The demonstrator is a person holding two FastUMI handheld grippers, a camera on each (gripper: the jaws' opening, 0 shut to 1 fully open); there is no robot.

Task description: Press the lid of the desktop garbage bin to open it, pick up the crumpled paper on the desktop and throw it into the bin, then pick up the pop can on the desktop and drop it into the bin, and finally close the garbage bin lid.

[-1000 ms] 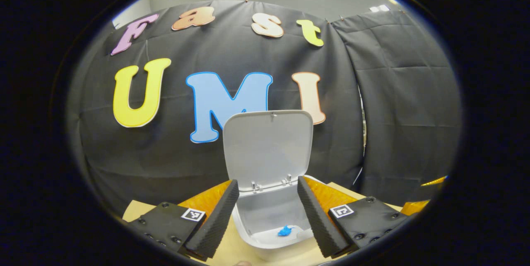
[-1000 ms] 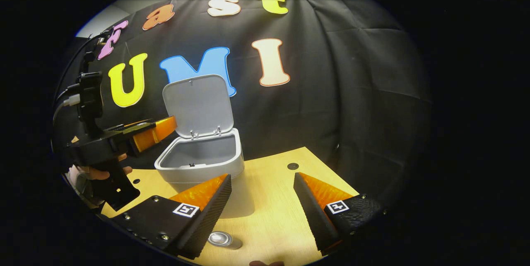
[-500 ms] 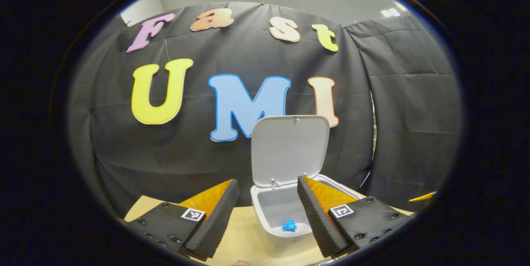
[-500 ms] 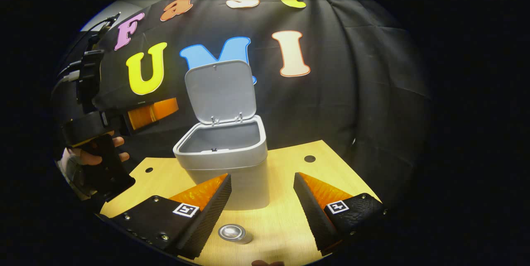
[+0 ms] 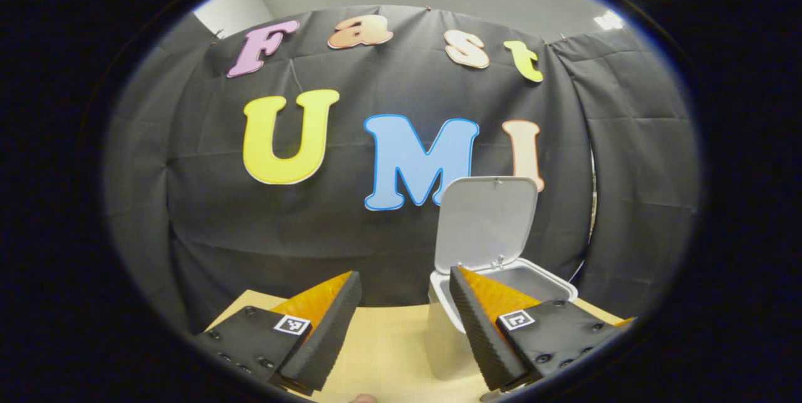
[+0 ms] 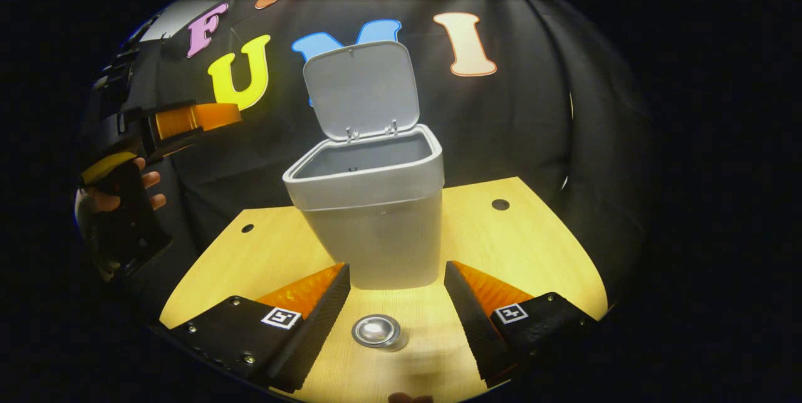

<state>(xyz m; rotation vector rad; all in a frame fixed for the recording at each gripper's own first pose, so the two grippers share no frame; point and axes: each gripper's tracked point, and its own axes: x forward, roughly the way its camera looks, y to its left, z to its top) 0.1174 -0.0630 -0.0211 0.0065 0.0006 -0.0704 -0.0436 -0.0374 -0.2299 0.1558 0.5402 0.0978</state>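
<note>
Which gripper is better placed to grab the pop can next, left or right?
Right. The pop can stands on the desktop between the open right gripper fingers, just in front of the bin. The left gripper is up off to the bin's side, away from the can.

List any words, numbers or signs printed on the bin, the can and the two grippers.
bin and its raised lid: no writing visible.
can: its metal end faces the camera; no print to read.
right gripper and left gripper: each finger mount carries a square coded marker, a pattern, not text.
</note>
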